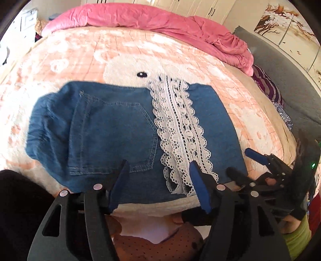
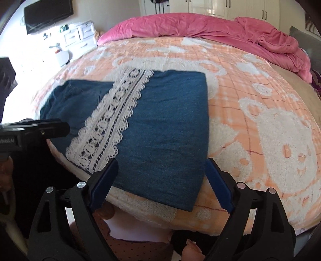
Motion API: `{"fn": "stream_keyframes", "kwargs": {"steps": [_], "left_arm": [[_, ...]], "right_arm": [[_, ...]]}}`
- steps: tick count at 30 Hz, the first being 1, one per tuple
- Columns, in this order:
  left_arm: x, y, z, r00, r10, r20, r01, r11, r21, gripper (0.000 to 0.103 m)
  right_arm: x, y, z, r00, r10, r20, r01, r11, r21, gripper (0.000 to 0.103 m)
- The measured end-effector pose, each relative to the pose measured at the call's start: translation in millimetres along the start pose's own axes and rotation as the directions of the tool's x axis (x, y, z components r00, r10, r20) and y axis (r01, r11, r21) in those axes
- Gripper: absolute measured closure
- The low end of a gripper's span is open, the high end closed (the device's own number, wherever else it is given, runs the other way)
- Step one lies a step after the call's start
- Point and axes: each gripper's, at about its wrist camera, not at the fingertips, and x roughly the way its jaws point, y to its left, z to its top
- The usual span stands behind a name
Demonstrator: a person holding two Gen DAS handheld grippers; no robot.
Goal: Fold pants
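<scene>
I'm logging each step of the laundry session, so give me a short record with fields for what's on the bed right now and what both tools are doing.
garment: blue denim pants, folded into a compact rectangle
trim: white lace strip lying across the top of the fold
surface: peach bear-print blanket on the bed
behind: pink duvet, bunched up
left tool: open, holding nothing
right tool: open, holding nothing

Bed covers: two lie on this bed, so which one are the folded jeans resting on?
The peach fleece blanket with white bears, spread flat, carries the folded blue denim pants with white lace trim. The crumpled pink quilt is bunched at the far edge, apart from them.
</scene>
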Motion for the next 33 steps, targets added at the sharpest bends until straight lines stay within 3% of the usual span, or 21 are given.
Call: {"fn": "stream_keyframes", "kwargs": {"steps": [7,19,26,33], "left_arm": [[-21.0,10.0,-1.0,0.998,0.024,0.054,-0.025,1.000,0.006,0.031],[-55.4,59.4,-1.1,0.983,0.116,0.144,-0.108,0.992,-0.062,0.013],[-64.6,95.3,-5.6,0.977,0.151,0.149,-0.130,0.981,-0.146,0.008],[-50.9,119.3,-8.4,0.988,0.116,0.107,-0.092,0.975,-0.201,0.008]], "right_arm": [[-21.0,6.3,15.2,0.999,0.035,0.037,-0.036,0.999,0.024,0.015],[-26.9,52.8,83.1,0.995,0.060,0.086,-0.049,0.991,-0.126,0.010],[-10.9,85.1,115.1,0.984,0.170,0.053,-0.160,0.975,-0.157,0.010],[32.8,128.7,137.1,0.977,0.209,-0.032,-0.210,0.949,-0.235,0.010]]}}
